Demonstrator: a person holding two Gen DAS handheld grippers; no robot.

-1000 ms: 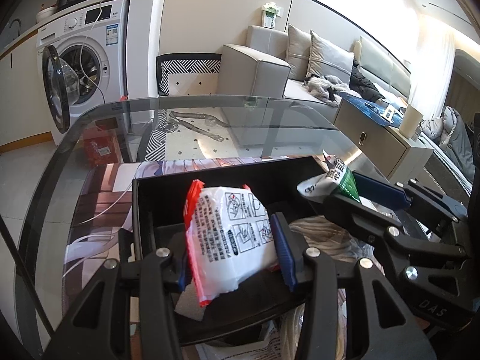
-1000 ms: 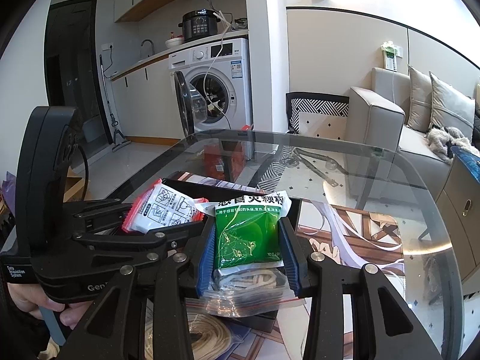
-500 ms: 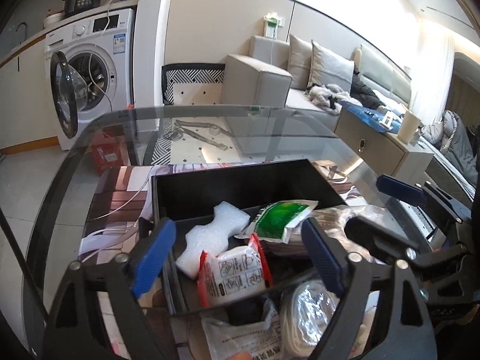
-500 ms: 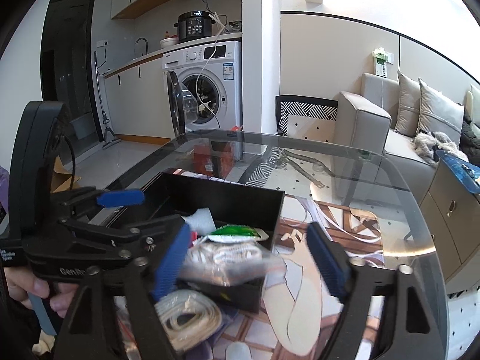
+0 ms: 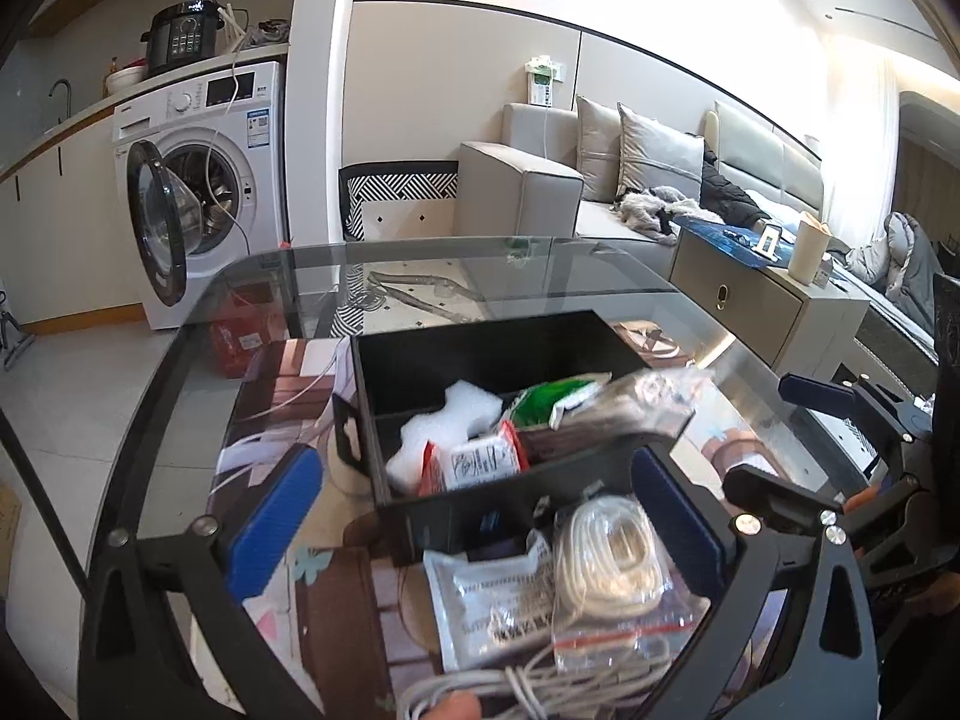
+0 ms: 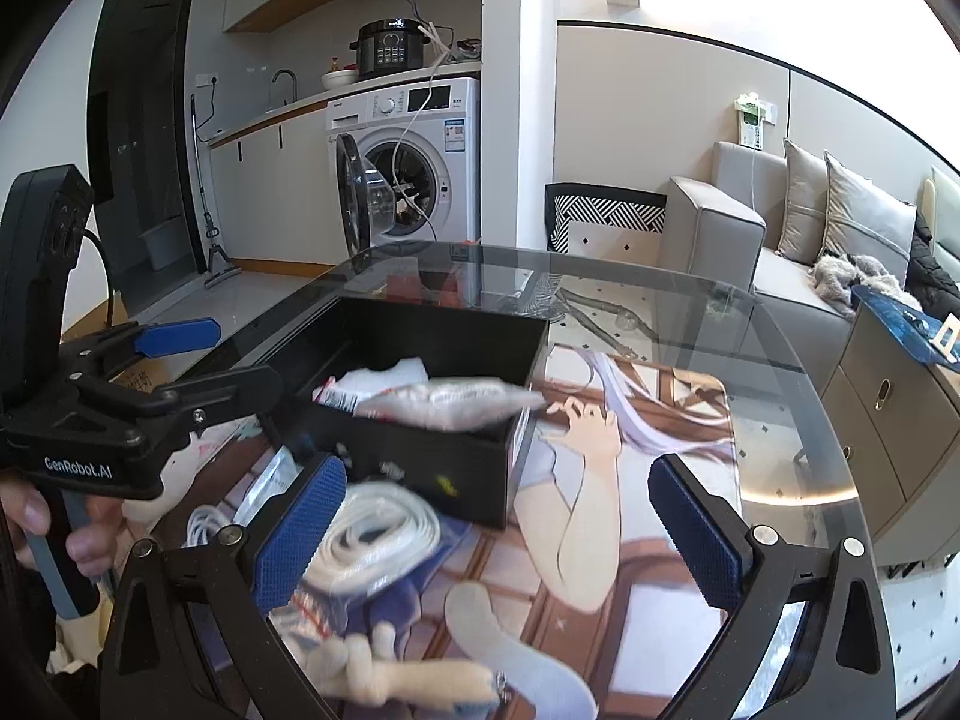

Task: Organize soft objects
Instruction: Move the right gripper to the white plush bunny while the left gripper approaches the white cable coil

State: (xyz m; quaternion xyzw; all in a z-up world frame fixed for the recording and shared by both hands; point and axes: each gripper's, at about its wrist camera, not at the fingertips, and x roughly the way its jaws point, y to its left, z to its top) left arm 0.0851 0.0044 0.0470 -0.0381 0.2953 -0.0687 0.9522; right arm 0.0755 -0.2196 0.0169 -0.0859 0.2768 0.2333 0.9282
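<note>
A black box (image 5: 480, 354) (image 6: 444, 336) stands on the glass table. In it lie a red-and-white packet (image 5: 474, 463), a green packet (image 5: 549, 399), a white foam piece (image 5: 447, 420) and a clear bag (image 5: 624, 399) (image 6: 456, 399) resting across its rim. My left gripper (image 5: 474, 531) is open and empty, pulled back in front of the box, above a bagged white cable coil (image 5: 606, 552) and a flat white packet (image 5: 480, 600). My right gripper (image 6: 495, 531) is open and empty to the right, near a bagged white strap (image 6: 378, 531).
A printed mat (image 6: 630, 420) covers the table under the box. A beige soft toy (image 6: 408, 678) lies at the near edge. The left gripper also shows in the right wrist view (image 6: 180, 360). A washing machine (image 5: 198, 180) and sofa (image 5: 540, 186) stand beyond the table.
Both grippers opened and let their packets drop into the black box, the red-and-white from the left, the green from the right. Both then drew back towards the near edge.
</note>
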